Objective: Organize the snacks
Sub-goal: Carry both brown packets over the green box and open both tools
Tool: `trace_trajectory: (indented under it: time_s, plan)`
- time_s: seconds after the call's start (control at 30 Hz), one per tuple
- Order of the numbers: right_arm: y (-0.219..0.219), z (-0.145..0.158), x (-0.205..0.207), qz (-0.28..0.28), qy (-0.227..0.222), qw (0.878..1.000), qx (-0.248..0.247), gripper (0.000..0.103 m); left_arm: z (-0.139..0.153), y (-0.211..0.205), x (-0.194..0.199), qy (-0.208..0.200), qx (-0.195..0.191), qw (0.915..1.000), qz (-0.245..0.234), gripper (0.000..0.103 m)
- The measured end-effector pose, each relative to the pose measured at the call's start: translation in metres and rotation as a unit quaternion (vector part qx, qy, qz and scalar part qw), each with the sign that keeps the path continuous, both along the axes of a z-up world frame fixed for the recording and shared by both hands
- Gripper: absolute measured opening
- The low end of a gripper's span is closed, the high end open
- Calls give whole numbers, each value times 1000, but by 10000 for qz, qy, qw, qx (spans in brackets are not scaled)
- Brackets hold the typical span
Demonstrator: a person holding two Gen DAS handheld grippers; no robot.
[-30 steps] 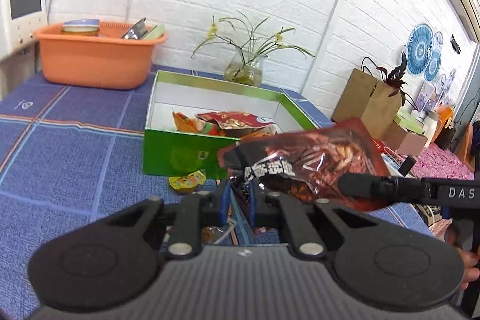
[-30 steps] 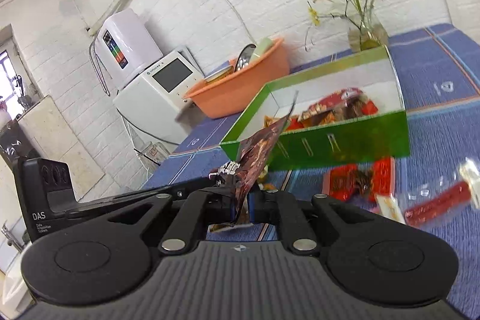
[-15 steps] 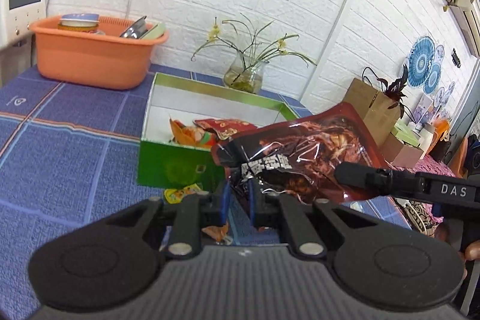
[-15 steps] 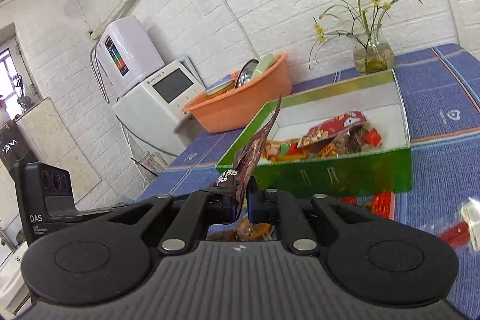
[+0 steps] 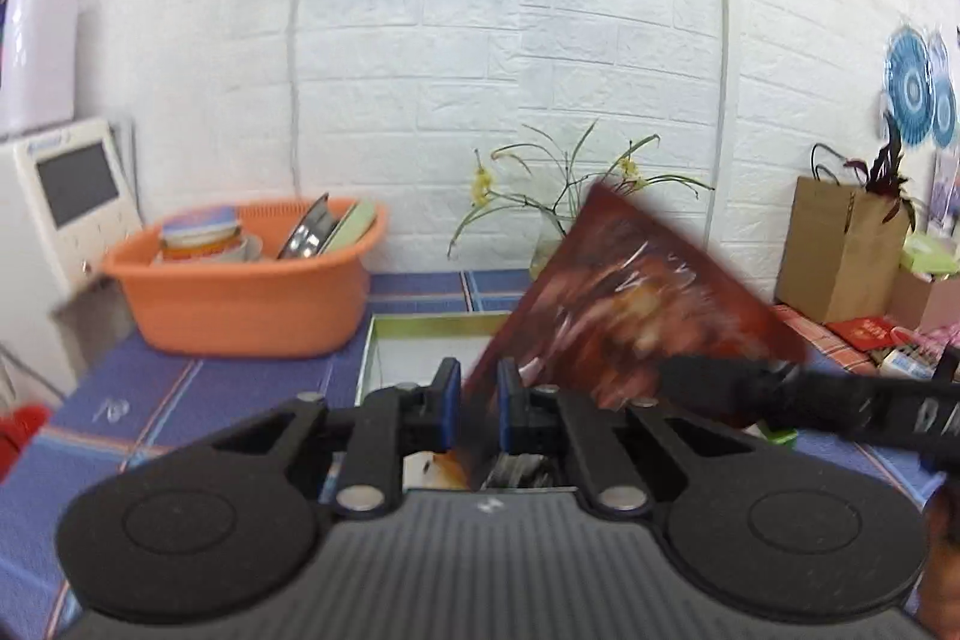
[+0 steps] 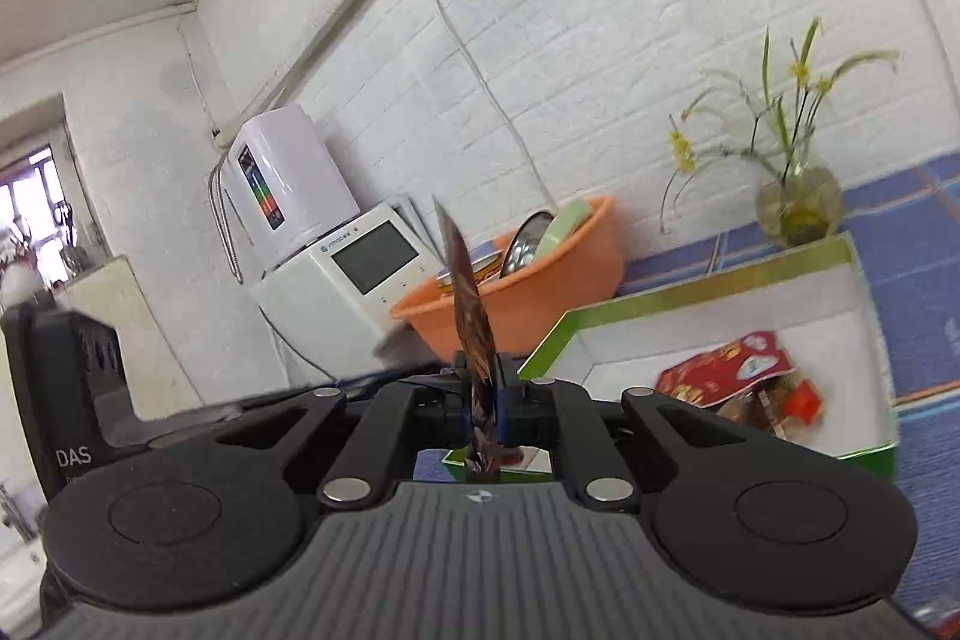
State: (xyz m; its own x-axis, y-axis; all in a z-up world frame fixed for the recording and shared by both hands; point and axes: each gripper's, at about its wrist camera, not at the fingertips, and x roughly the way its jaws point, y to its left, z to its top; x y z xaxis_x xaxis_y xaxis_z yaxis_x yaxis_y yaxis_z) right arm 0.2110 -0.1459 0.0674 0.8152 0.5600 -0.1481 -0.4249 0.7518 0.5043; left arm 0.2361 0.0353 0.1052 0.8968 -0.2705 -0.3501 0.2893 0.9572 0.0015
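A dark red snack bag (image 5: 636, 316) is held up in the air by both grippers. My left gripper (image 5: 479, 403) is shut on its lower left corner. My right gripper (image 6: 483, 397) is shut on the bag too, and I see the bag edge-on (image 6: 471, 316) in the right wrist view. Below and beyond stands the green box (image 6: 714, 286) with a white inside, holding several snack packets (image 6: 729, 379). In the left wrist view only the box's far rim (image 5: 420, 325) shows behind the fingers.
An orange basin (image 5: 240, 292) with dishes stands at the back left on the blue tablecloth. A glass vase of flowers (image 6: 795, 208) stands behind the box. A white appliance (image 6: 354, 274) is at the left, a brown paper bag (image 5: 840, 244) at the right.
Both grippers have lifted the snack bag higher and moved it toward the green box. The bag has tilted more upright. The loose snacks on the cloth have dropped out of view.
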Motion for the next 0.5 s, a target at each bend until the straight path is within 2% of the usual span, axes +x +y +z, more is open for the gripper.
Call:
trace_trajectory:
  time_s: [0.1, 0.2, 0.27, 0.37, 0.43, 0.5]
  plan:
    - [0, -7, 13, -168, -49, 9997, 172, 11, -1, -15, 16, -68, 144, 9998, 80, 6]
    - [-13, -12, 27, -477, -44, 9983, 325, 11, -9, -14, 35, 200, -29, 9998, 21, 7]
    - [-28, -19, 39, -727, 156, 9955, 592, 11, -19, -11, 44, 343, -119, 9992, 167, 7]
    - [-50, -32, 53, -1039, 553, 9866, 1127, 12, -34, -5, 52, 609, -255, 9978, 107, 7]
    - [-56, -40, 60, -1072, 759, 9839, 1212, 13, -42, -5, 54, 697, -255, 9972, 108, 7]
    - [-56, -45, 63, -1088, 940, 9827, 1169, 29, -48, -6, 58, 762, -208, 9968, 115, 7]
